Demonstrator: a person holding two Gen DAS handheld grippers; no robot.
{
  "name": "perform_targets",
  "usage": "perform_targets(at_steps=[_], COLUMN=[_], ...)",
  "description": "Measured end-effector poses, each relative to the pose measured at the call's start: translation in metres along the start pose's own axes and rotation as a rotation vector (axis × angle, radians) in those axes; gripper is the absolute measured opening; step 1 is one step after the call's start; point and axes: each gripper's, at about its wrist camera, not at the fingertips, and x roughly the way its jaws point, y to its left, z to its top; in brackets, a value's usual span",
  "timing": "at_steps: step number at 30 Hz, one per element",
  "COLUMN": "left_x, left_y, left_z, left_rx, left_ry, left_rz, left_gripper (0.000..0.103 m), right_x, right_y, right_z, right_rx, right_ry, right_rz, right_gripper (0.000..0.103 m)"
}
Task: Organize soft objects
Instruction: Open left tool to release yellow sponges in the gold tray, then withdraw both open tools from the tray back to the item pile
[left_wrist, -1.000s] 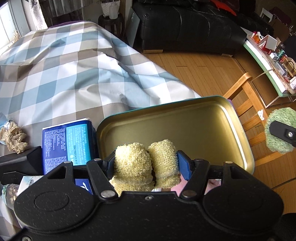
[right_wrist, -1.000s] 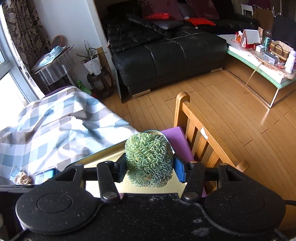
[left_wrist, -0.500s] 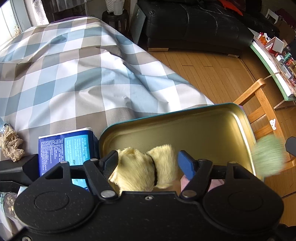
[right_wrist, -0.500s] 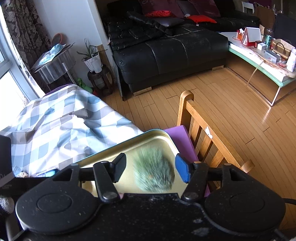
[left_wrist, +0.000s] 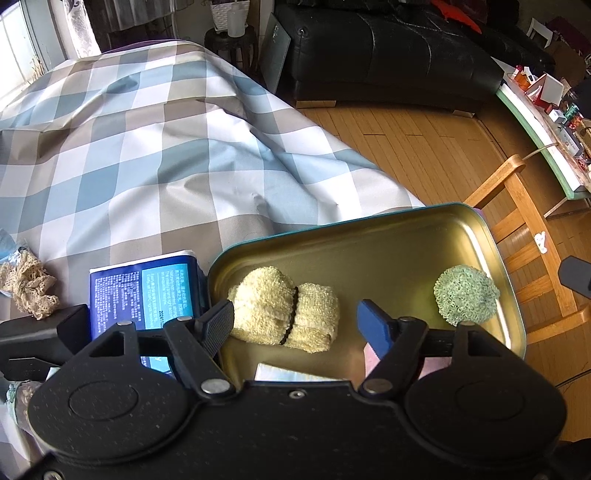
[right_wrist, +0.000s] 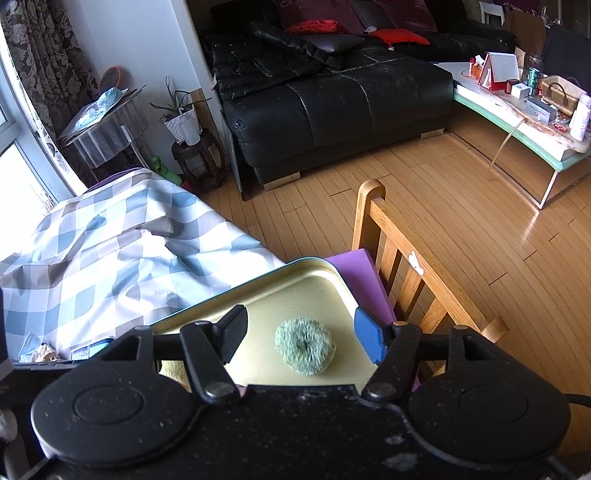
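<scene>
left tool (left_wrist: 295, 319) hangs over the near left part of the gold metal tray (left_wrist: 369, 243), jaws parted and just been opening, nothing gripped. yellow rolled towel (left_wrist: 284, 310), bound by a thin black band, lies on the tray floor between the fingers; the black left finger sits right at its left end, can't tell if touching, blue right pad is clear of it. right tool (right_wrist: 300, 334) is over the tray's right part, jaws also apart and just been opening, holding nothing. green fuzzy scrunchie (right_wrist: 304, 346) lies flat on the tray between its fingers, clear of both. in the left view the scrunchie sits near the tray's right rim, well apart from the towel. blue tissue pack (left_wrist: 144, 291) rests just beside the tray's left edge on the checked cloth (left_wrist: 147, 147) over the worktop. beige lace bundle (left_wrist: 27, 286) further left on the cloth. wooden chair (right_wrist: 406, 258) by the tray's right side, purple pad (right_wrist: 358, 273) under the tray's far corner.
</scene>
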Motion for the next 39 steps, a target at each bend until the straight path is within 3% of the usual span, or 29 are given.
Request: perform_targets(at_steps=[14, 18, 30, 39], left_x=[-0.036, -0.052, -0.096, -0.105], left_y=[0.024, 0.042, 0.131, 0.197], left_z=[-0.021, -0.033, -0.069, -0.091], left_rx=[-0.009, -0.026, -0.128, -0.182], left_ry=[-0.052, -0.081, -0.151, -0.16], left_rz=[0.026, 0.066, 0.162, 0.253], left_gripper=[0.07, 0.079, 0.079, 0.081], right_x=[0.0, -0.004, -0.028, -0.038], right_y=[0.009, 0.018, 0.053, 0.089], right_z=[-0.004, -0.006, -0.026, -0.056], right_rx=[-0.024, -0.055, -0.233, -0.317], right_ry=[-0.002, -0.027, -0.17, -0.188], right_rz=[-0.001, 0.012, 0.052, 0.119], right_gripper=[0.066, 0.069, 0.081, 0.082])
